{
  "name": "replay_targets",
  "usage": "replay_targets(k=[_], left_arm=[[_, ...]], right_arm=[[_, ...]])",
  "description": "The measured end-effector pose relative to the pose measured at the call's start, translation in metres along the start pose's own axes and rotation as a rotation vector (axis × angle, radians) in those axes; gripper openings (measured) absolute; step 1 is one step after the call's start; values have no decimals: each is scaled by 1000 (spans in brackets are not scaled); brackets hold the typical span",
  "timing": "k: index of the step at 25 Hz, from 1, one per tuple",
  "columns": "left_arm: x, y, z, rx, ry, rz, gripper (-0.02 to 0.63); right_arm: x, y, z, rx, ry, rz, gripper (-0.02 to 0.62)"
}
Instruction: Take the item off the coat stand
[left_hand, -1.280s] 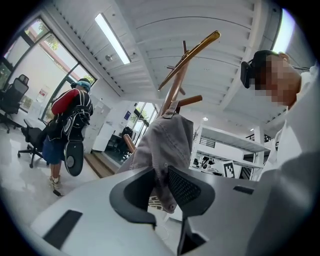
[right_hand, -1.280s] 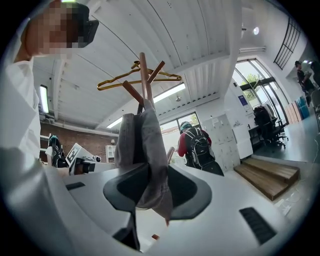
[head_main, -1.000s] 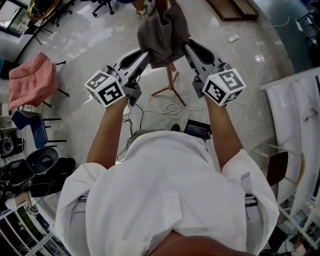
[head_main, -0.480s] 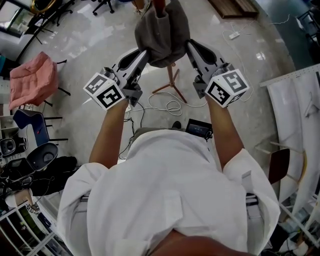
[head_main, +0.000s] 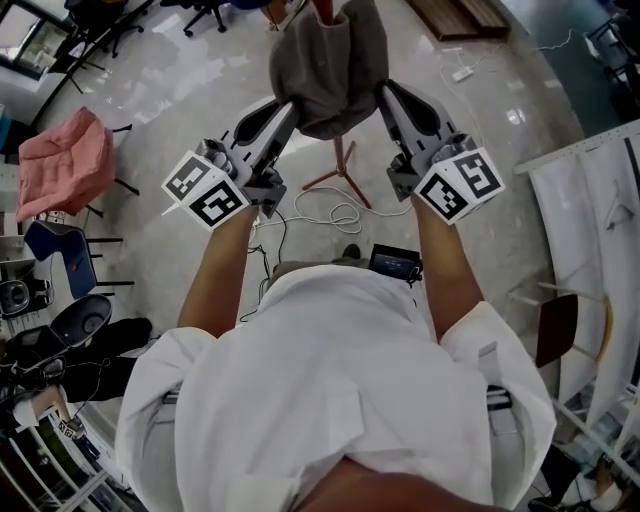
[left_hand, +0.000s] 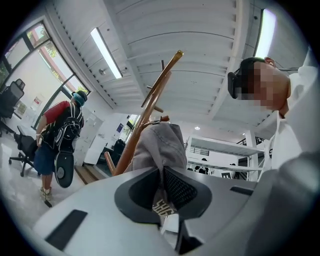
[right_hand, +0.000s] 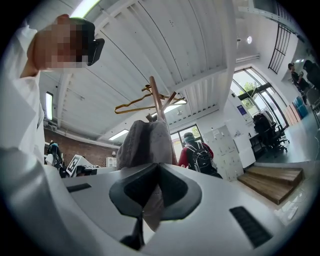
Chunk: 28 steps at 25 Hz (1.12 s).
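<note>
Pinching grey garment (head_main: 330, 65) on coat stand (head_main: 341, 165): right gripper (head_main: 383, 92) clamping it, left gripper (head_main: 289, 106) closing on it; bystander (right_hand: 199, 152) showing only in gripper views.

A grey cloth (head_main: 330, 65) hangs bunched over the top of a wooden coat stand (head_main: 340, 160) at 12 o'clock in the head view, soft and creased, draping down both sides of the thin brown pole; the stand's splayed feet show on the floor just below it, toward 6 o'clock
</note>
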<state>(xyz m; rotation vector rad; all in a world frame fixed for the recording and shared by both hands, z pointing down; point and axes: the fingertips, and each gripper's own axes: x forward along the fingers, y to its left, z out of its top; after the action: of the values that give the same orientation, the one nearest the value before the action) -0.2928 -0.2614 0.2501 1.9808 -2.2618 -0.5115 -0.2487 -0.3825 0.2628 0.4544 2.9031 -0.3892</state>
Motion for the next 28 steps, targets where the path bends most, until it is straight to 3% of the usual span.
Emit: replay_targets(k=[7,13,23,28], left_arm=[[-17,-32,10,61,-32,-19,46],[-53,-56,-1,153,-13,-5,46],[-141,-88,-30,176,32,51,46],[-206,-84,-48,196,71,83,46]], right_arm=[[-23,35,21,-53,-40,-1,28],[-52,84,13,-142,-54,-49,28],[-90,173,-34,-181,-25,-159,28],[-91,224,-82,-158,35,-173,28]])
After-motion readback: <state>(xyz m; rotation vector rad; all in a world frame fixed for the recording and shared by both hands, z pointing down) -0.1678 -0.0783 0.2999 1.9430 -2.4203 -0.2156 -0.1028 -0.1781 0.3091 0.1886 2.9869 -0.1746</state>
